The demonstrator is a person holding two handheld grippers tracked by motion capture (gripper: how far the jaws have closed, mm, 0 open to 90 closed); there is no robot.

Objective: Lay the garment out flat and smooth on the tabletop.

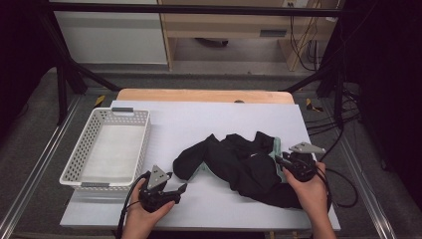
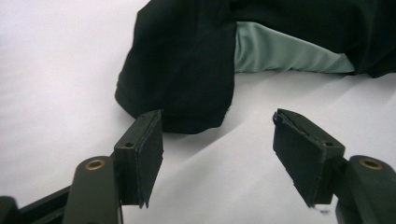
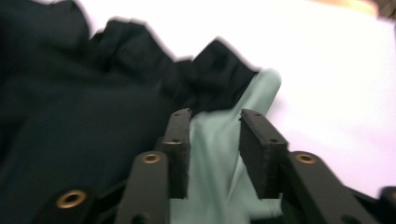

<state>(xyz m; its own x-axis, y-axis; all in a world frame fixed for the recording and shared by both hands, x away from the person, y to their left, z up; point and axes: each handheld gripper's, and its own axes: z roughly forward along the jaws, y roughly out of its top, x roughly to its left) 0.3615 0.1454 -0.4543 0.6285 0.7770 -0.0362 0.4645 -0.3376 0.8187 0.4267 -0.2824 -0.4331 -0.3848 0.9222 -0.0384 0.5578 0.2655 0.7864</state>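
A crumpled black garment [image 1: 234, 164] with a pale green lining [image 1: 276, 148] lies on the white table cover, right of the middle. My left gripper [image 1: 178, 181] rests low at the front, just left of the garment. In the left gripper view it [image 2: 217, 135] stands open, with bare table between the jaws and a black fold [image 2: 182, 70] right beyond the tips. My right gripper [image 1: 277, 160] sits at the garment's right edge. In the right gripper view it [image 3: 215, 116] has its jaws apart over the green lining [image 3: 219, 154], which runs between them without being pinched.
A white perforated basket [image 1: 144, 142] stands at the left of the table, nothing visible inside. The white cover [image 1: 209, 119] runs to a wooden table edge at the back. Cables trail off the right side onto the grey floor.
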